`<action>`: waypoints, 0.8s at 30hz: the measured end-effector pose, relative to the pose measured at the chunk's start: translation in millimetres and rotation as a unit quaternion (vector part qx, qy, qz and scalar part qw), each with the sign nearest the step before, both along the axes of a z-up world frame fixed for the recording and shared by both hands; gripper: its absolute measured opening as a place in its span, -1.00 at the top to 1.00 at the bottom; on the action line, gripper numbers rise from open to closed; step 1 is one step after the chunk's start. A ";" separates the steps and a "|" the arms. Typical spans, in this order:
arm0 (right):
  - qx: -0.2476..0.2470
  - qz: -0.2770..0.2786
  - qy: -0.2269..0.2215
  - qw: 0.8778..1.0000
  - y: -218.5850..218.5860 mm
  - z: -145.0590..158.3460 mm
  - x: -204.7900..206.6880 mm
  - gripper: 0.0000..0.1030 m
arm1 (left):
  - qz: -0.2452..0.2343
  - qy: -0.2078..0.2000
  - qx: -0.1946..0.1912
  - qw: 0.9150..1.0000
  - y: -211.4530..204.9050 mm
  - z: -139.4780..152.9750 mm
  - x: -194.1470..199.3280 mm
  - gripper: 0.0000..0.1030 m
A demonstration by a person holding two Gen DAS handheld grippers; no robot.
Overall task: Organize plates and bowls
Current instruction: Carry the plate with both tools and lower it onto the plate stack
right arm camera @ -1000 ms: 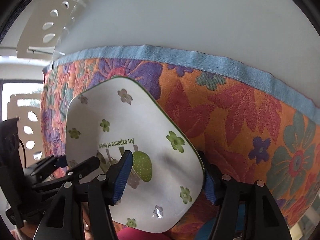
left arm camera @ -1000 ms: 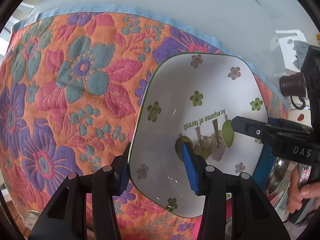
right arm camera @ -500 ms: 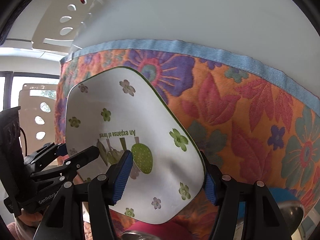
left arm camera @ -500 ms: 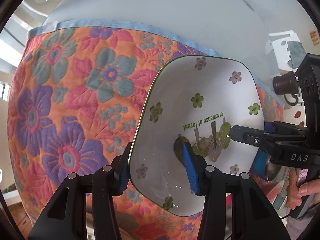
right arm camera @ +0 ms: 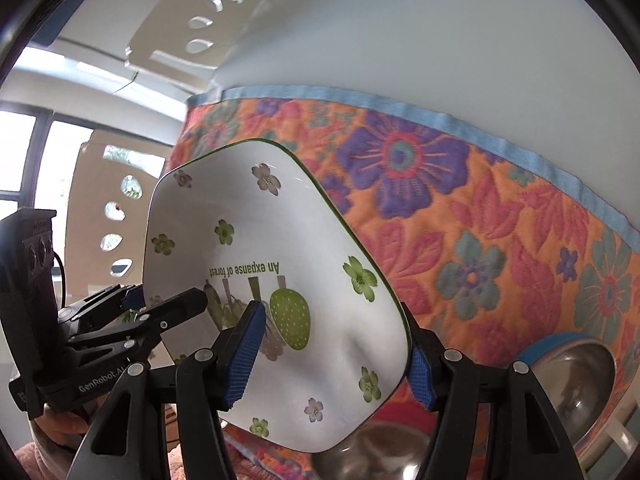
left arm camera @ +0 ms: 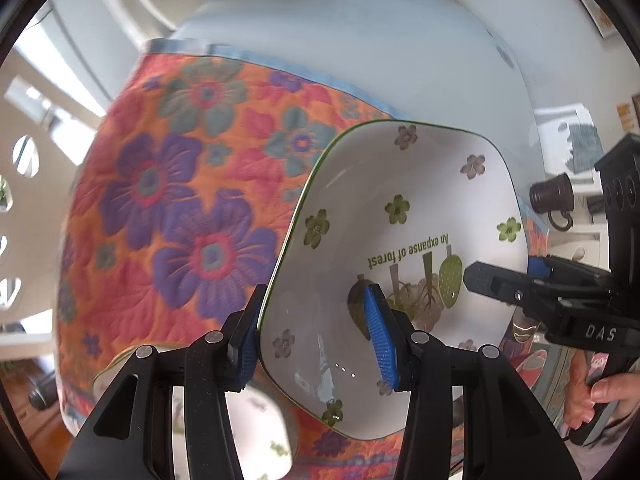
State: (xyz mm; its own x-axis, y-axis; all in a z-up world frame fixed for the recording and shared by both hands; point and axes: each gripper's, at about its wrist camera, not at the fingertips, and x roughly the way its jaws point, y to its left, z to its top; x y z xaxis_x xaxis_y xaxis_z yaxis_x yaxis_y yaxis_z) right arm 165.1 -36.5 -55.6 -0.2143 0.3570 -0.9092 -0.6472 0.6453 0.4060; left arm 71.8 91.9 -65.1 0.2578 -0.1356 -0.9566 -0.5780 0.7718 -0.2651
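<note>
A square white bowl [left arm camera: 400,216] with green flowers and the words "An expanse of forest" hangs tilted above the floral cloth [left arm camera: 180,200]. My left gripper [left arm camera: 312,344] is shut on its left wall, one blue pad inside and one outside. The right gripper [left arm camera: 508,272] clamps the opposite wall. In the right wrist view the same bowl [right arm camera: 280,240] fills the middle. There my right gripper [right arm camera: 332,364] grips its near right wall, and the left gripper [right arm camera: 164,300] holds the far left edge.
A second white flowered bowl [left arm camera: 256,432] sits low on the cloth at the left. Two steel bowls [right arm camera: 572,384] [right arm camera: 372,452] lie below at the right. A dark mug [left arm camera: 554,198] stands beyond the table's bare white top [left arm camera: 360,40]. A hand [left arm camera: 600,396] holds the right gripper's handle.
Both grippers have risen together with the bowl held between them. The cloth has dropped farther below. The second white bowl and the steel bowls have come into view.
</note>
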 end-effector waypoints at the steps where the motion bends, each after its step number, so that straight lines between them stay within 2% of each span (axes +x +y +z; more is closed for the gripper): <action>1: 0.003 0.005 0.001 1.000 1.1 2.9 -4.4 -0.22 | 0.007 -0.002 0.001 1.000 3.3 3.9 -6.3 0.16; 5: 0.007 0.032 -0.005 0.999 13.6 16.9 -30.3 -0.22 | 0.035 -0.019 0.003 0.999 20.7 21.4 -40.3 0.16; 11: 0.019 0.032 0.010 0.999 23.7 28.0 -67.1 -0.22 | 0.037 -0.034 0.006 0.999 39.9 33.8 -74.2 0.15; 17: 0.016 0.023 0.011 1.000 36.4 28.2 -103.9 -0.22 | 0.029 -0.038 0.003 0.999 56.8 28.9 -105.9 0.15; 24: -0.009 0.009 0.031 0.999 47.3 0.8 -144.5 -0.22 | 0.003 -0.021 -0.003 1.000 67.7 8.7 -136.8 0.16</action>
State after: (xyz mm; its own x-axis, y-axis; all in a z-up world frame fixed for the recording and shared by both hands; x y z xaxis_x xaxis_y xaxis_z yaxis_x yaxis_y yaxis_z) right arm 20.6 10.8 -54.9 -0.2770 0.3362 -0.9002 -0.6322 0.6418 0.4342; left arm -65.0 159.7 -56.3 0.2987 -0.1403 -0.9440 -0.5706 0.7666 -0.2945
